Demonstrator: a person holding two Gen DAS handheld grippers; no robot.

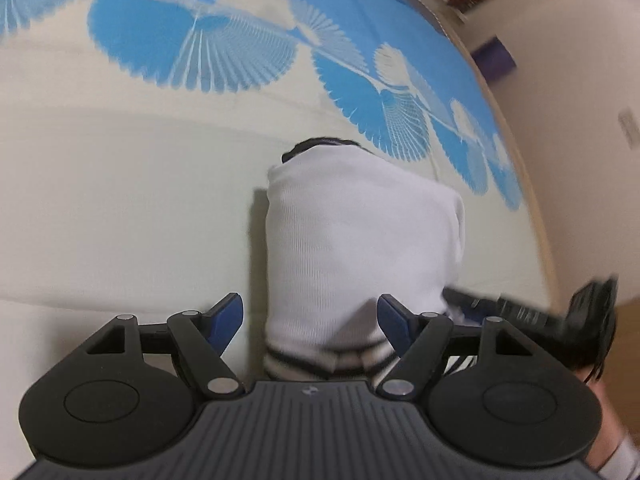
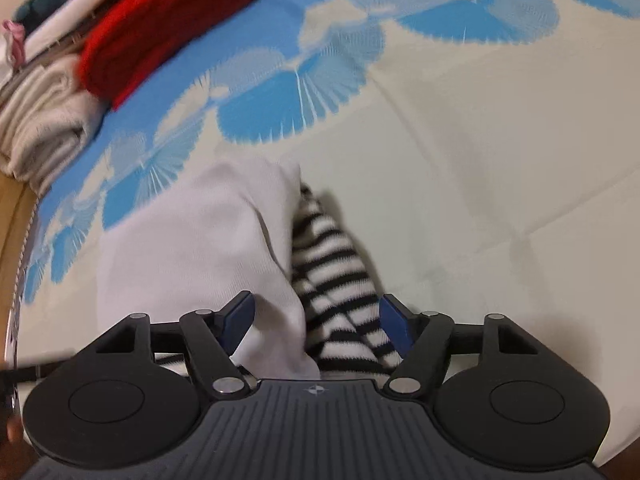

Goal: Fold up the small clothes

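A small white knit garment (image 1: 360, 240) with dark-striped trim lies folded on the bed sheet (image 1: 120, 200). My left gripper (image 1: 310, 320) is open, its blue pads on either side of the garment's striped hem. In the right wrist view the same white garment (image 2: 192, 248) lies beside a black-and-white striped part (image 2: 336, 272). My right gripper (image 2: 316, 320) is open over both, jaws wide apart. The right gripper's body (image 1: 580, 312) shows at the right of the left wrist view.
The sheet is cream with blue fan prints (image 2: 280, 96). A stack of folded clothes, red (image 2: 168, 20) on beige (image 2: 44, 120), sits at the far left of the bed. The bed's wooden edge (image 2: 12, 220) runs down the left.
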